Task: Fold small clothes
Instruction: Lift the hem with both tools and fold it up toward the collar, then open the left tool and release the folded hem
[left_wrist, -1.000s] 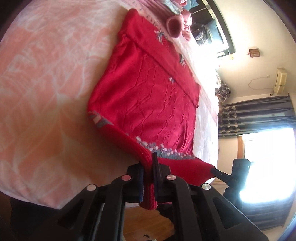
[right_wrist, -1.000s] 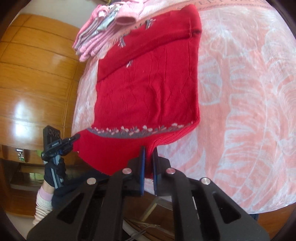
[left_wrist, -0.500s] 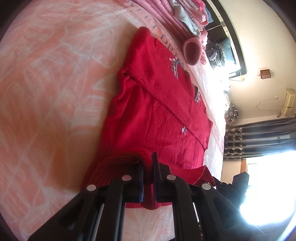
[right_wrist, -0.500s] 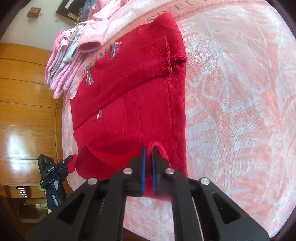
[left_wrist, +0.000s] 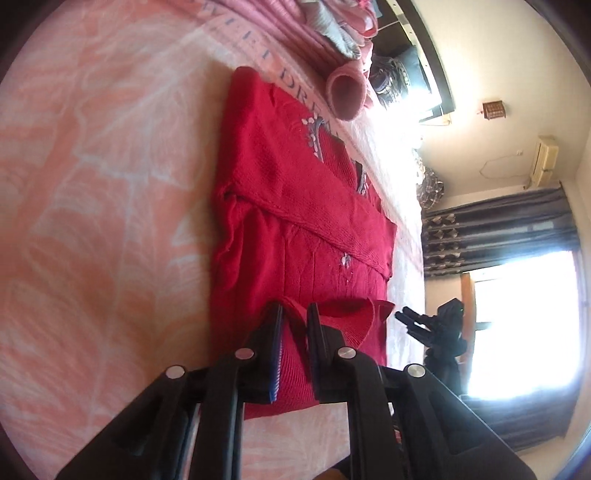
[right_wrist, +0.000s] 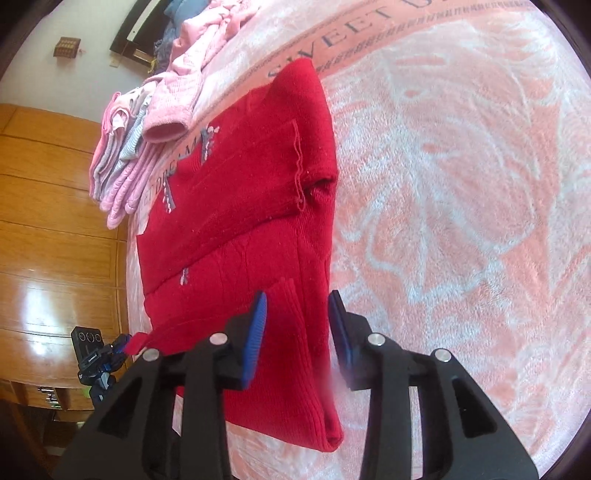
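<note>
A pink plush blanket with white leaf pattern (right_wrist: 461, 184) spreads beneath both tools. On it, ahead of the jaws, lies a red knitted sweater with grey embroidered motifs (left_wrist: 295, 229), its hem doubled back over the body. Beyond it sits a pile of pink and grey folded garments (right_wrist: 147, 140). The left gripper (left_wrist: 294, 314) has its jaws narrowly parted around a hem ridge; whether they pinch it cannot be told. The right gripper (right_wrist: 297, 301) stands wide apart, straddling the hem fold.
</note>
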